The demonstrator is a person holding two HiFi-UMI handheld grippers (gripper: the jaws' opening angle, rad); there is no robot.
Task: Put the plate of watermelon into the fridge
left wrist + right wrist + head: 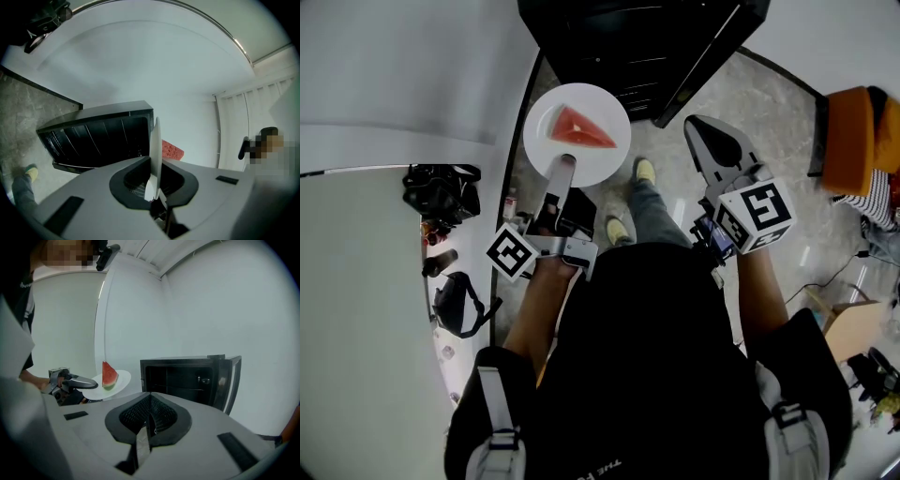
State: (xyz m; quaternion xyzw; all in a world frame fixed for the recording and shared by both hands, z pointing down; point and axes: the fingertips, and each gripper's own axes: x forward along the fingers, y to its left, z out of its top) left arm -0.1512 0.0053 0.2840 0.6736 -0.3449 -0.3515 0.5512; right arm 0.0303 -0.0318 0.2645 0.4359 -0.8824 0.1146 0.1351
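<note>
1. Black-shirted person (656, 356), seen from above, stands on a grey speckled floor (769, 112) with a gripper in each hand.
2. Left gripper (565, 167) is clamped on the near rim of a round white plate (600, 161), its jaws pinched narrow around the thin edge.
3. One red triangular wedge of watermelon (579, 128) with a green rind lies on the plate, which is carried clear of any surface.
4. Plate and fruit hang just in front of a small black fridge (647, 47), outside it. The fridge door (232, 380) is swung open on a dark interior.
5. Right gripper (712, 142) points toward the fridge beside the plate, jaws pressed together with nothing between them.
6. Black bags (441, 192) sit on a white tabletop (356, 281) at left, and an orange seat (853, 141) stands at far right.
</note>
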